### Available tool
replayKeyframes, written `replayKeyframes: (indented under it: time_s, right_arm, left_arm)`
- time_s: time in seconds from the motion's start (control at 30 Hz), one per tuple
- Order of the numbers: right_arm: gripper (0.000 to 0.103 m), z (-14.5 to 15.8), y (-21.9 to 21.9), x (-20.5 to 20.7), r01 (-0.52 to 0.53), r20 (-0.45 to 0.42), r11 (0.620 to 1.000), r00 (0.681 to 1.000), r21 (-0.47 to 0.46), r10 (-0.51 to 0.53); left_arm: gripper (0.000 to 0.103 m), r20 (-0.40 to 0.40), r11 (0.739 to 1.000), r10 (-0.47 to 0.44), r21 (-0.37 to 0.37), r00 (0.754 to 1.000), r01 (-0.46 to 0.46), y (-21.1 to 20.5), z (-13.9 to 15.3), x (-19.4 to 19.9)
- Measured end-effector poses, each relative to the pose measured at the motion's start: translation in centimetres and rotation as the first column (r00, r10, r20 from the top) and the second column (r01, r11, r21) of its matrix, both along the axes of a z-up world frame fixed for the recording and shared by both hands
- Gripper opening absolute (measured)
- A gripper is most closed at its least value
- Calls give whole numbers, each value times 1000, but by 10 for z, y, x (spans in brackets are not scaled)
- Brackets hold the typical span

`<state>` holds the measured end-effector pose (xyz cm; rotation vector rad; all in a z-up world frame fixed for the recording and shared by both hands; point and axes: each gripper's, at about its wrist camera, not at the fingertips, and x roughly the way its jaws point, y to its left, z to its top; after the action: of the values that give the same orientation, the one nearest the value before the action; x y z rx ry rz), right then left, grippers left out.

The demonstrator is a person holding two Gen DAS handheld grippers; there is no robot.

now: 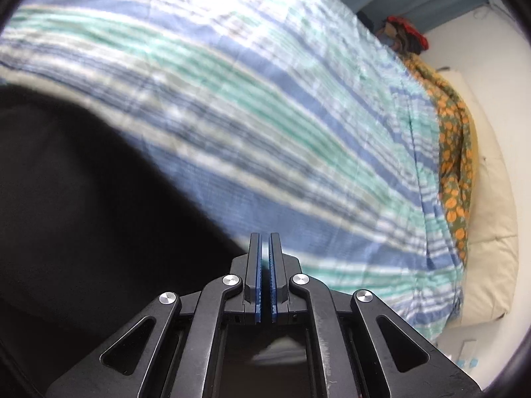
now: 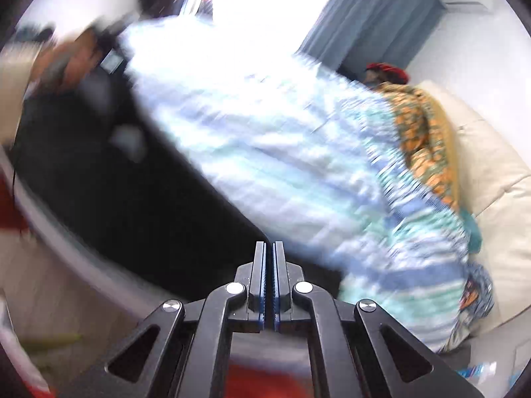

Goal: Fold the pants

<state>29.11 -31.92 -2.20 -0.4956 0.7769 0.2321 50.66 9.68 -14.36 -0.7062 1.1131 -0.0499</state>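
Left wrist view gives me the sharper picture: my left gripper (image 1: pixel 265 236) has its two blue-padded fingers drawn almost together with only a thin slit between them, and I see no cloth caught in it. The black pants (image 1: pixel 83 205) fill the lower left, lying on the blue, green and white striped bedsheet (image 1: pixel 265 106). Along the far edge runs an orange floral cloth (image 1: pixel 454 152), with a cream cushion (image 1: pixel 494 232) beyond it.

Right wrist view is heavily motion-blurred. My right gripper (image 2: pixel 269 244) is likewise nearly closed, nothing visibly pinched. Only this camera shows the other rig: a hand (image 2: pixel 71 61) holding a dark tool at upper left, above the pants (image 2: pixel 139 205). It also shows a grey-blue curtain (image 2: pixel 375 16). I can read no writing or labels anywhere.
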Motion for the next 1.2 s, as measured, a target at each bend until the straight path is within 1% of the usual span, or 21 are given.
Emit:
replayKeyframes:
  time_s: [0.07, 0.13, 0.2, 0.23, 0.27, 0.3, 0.37, 0.43, 0.5, 0.57, 0.63, 0.67, 0.8, 0.9, 0.93, 0.97, 1.0, 1.03, 1.07, 1.13, 1.2]
  right_arm:
    - [2, 30, -17, 69, 30, 48, 1000, 998, 7, -30]
    - [6, 30, -28, 149, 96, 20, 994, 995, -48, -95]
    - [26, 7, -54, 220, 228, -15, 961, 972, -156, -233]
    - [43, -6, -67, 239, 273, -47, 944, 957, -187, -286]
    - [43, -15, -84, 251, 311, -73, 933, 942, -181, -328]
    - [43, -23, -96, 254, 342, -98, 929, 929, -145, -357]
    - [43, -40, -115, 242, 376, -153, 926, 917, 20, -369]
    - [43, -72, -132, 224, 411, -271, 894, 894, 180, -357]
    - [43, -107, -139, 214, 455, -408, 822, 860, 343, -307]
    - [43, -145, -146, 208, 534, -517, 678, 816, 505, -258]
    - [42, -174, -144, 207, 600, -575, 523, 784, 606, -234]
    - [42, -185, -141, 210, 614, -585, 474, 779, 632, -229]
    - [41, -214, -130, 234, 637, -574, 405, 769, 656, -282]
    - [17, -223, -131, 246, 700, -624, 315, 714, 641, -317]
    - [8, -211, -132, 249, 668, -597, 314, 744, 675, -299]
    - [7, -191, -131, 248, 615, -542, 348, 788, 707, -291]
    - [7, -168, -129, 244, 559, -478, 412, 829, 720, -289]
    - [7, -156, -132, 236, 545, -457, 452, 838, 706, -297]
    - [7, -154, -134, 229, 562, -469, 483, 827, 672, -311]
    - [9, -172, -136, 215, 627, -538, 538, 773, 563, -337]
    - [21, -190, -130, 199, 646, -550, 607, 746, 463, -374]
  left_arm:
    - [2, 21, 997, 77, -28, 997, -76, 8, 4, 15]
    - [3, 22, 987, 156, -28, 987, -156, 16, 6, 23]
    - [5, 21, 983, 182, -39, 983, -181, 21, 9, 20]
    - [13, 27, 984, 174, -31, 984, -173, 23, 11, 15]
    - [25, 38, 987, 158, -7, 987, -158, 25, 14, 10]
    - [30, 55, 989, 140, 39, 989, -142, 26, 19, 3]
    - [46, 93, 982, 111, 146, 989, -124, 32, 24, -18]
    - [48, 101, 974, 79, 202, 992, -98, 40, 18, -39]
    - [48, 79, 973, 58, 218, 995, -74, 43, 7, -56]
    - [48, 52, 975, 53, 212, 997, -62, 48, -6, -77]
    - [48, 39, 979, 69, 188, 997, -75, 52, -13, -102]
    - [48, 34, 981, 78, 174, 996, -83, 54, -15, -113]
    - [48, 10, 982, 97, 160, 995, -97, 61, -21, -154]
    - [48, -25, 978, 99, 186, 995, -93, 65, -24, -169]
    - [48, -29, 975, 105, 199, 994, -98, 69, -24, -174]
    - [48, -26, 974, 108, 205, 994, -100, 71, -23, -177]
    - [48, -19, 972, 107, 214, 994, -101, 72, -21, -180]
    - [51, -5, 968, 103, 230, 995, -99, 72, -19, -181]
    - [54, 7, 964, 99, 245, 995, -98, 71, -17, -182]
    - [55, 15, 958, 88, 274, 996, -89, 66, -18, -176]
    - [55, 11, 958, 73, 279, 997, -73, 59, -20, -164]
